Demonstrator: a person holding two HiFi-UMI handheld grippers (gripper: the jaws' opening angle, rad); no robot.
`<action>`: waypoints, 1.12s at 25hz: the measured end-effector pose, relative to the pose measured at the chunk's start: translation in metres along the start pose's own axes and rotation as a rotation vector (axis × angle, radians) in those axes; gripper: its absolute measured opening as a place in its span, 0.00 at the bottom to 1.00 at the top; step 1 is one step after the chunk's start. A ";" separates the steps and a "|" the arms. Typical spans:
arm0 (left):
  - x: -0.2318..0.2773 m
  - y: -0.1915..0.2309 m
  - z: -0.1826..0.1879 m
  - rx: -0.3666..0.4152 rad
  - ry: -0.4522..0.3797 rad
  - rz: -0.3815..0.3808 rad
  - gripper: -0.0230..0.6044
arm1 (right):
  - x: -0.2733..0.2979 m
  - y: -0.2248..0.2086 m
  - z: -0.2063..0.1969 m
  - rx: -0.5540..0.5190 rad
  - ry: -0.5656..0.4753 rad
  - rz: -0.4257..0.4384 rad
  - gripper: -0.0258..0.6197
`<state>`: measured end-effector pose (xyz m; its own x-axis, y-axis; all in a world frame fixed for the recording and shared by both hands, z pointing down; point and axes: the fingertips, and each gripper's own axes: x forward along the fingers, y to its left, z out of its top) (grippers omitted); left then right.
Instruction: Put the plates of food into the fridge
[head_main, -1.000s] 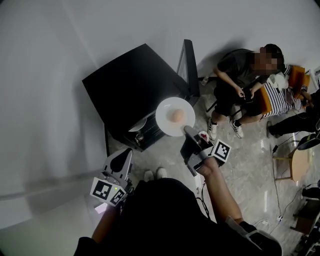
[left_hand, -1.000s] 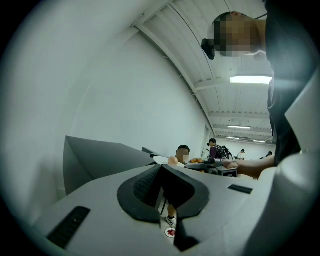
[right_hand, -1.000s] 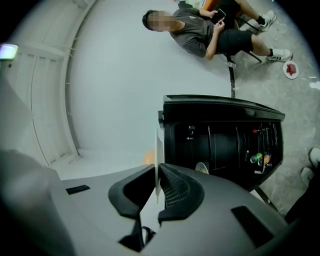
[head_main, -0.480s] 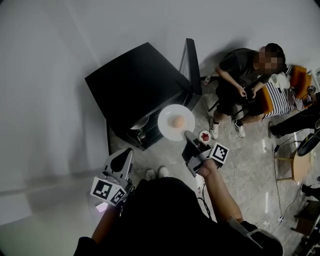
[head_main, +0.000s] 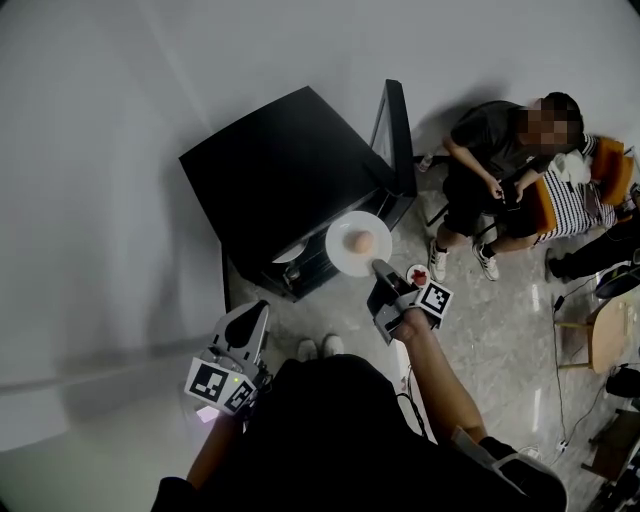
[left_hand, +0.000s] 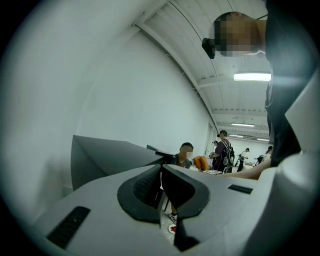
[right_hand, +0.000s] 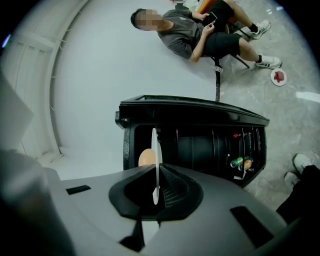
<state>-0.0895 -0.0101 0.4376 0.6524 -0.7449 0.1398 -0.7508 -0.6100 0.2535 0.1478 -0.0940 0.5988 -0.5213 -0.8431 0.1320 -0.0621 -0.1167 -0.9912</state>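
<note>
A white plate (head_main: 350, 250) carrying a round tan piece of food (head_main: 362, 241) hangs in front of the open black fridge (head_main: 285, 170). My right gripper (head_main: 380, 268) is shut on the plate's near rim; its jaws have just been closing with the rim between them. In the right gripper view the plate (right_hand: 155, 145) shows edge-on between the jaws of that gripper (right_hand: 156, 192), the food (right_hand: 144, 157) left of it, and the fridge's dark inside (right_hand: 200, 145) behind. My left gripper (head_main: 243, 325) is low at the left, shut and empty (left_hand: 161, 181).
The fridge door (head_main: 398, 135) stands open to the right, with bottles (right_hand: 240, 163) in its shelf. A white rim (head_main: 288, 252) shows inside the fridge. A small plate with red food (head_main: 418, 275) lies on the floor. People sit on chairs (head_main: 500, 170) at the right.
My right gripper has sunk with the plate, which now looks smaller and lies closer to the fridge opening. The left gripper has stayed where it was.
</note>
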 end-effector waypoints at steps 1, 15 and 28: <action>0.002 0.006 -0.004 -0.003 0.001 0.003 0.08 | 0.008 -0.009 0.002 -0.003 0.002 -0.011 0.09; 0.014 0.023 -0.011 -0.030 0.017 0.034 0.08 | 0.067 -0.051 0.016 0.015 0.017 -0.071 0.09; 0.010 0.031 -0.011 -0.038 0.023 0.057 0.08 | 0.110 -0.064 0.024 0.001 0.020 -0.095 0.09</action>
<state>-0.1050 -0.0338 0.4578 0.6114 -0.7713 0.1771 -0.7825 -0.5558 0.2806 0.1152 -0.1923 0.6773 -0.5301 -0.8176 0.2247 -0.1107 -0.1960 -0.9743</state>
